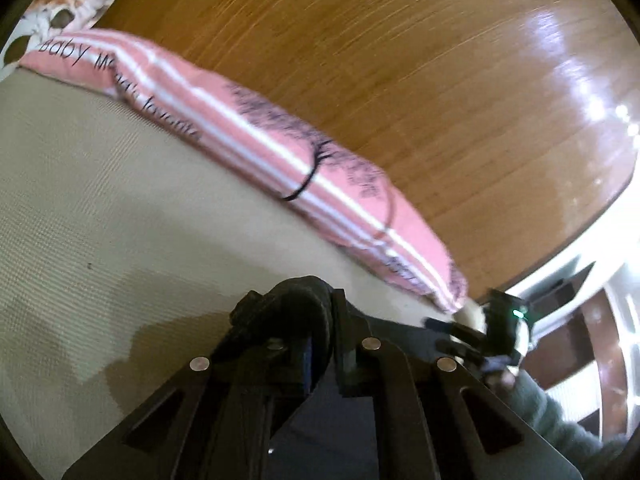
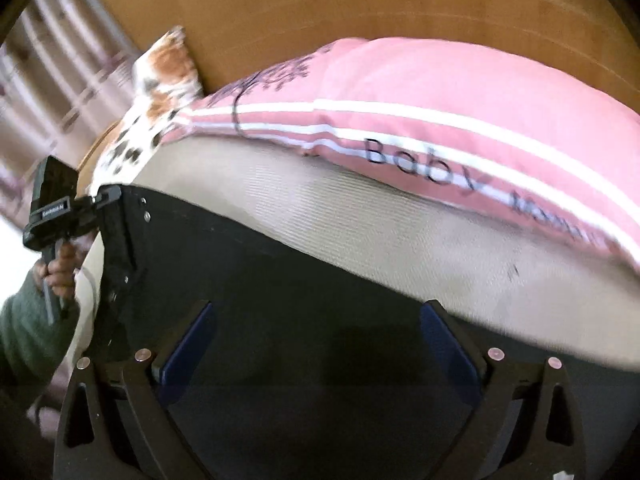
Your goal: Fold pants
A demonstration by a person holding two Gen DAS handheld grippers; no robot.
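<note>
Black pants (image 2: 280,264) lie spread on a beige bed (image 2: 400,220). In the right wrist view my right gripper (image 2: 318,308) hovers over them, open, its blue pads (image 2: 188,344) wide apart with only flat cloth below. The pants' left edge is raised and runs up to my left gripper (image 2: 56,208), which a hand in a green sleeve holds. In the left wrist view my left gripper (image 1: 316,312) is shut on a bunched fold of the pants (image 1: 288,292), lifted off the bed (image 1: 100,200). My right gripper (image 1: 500,320) shows at the right edge there.
A pink striped pillow with black lettering (image 1: 280,152) (image 2: 440,112) lies along the far side of the bed, against a wooden headboard (image 1: 360,40). A spotted orange and white pillow (image 2: 160,68) sits beside it. White furniture (image 1: 580,340) stands beyond the bed's edge.
</note>
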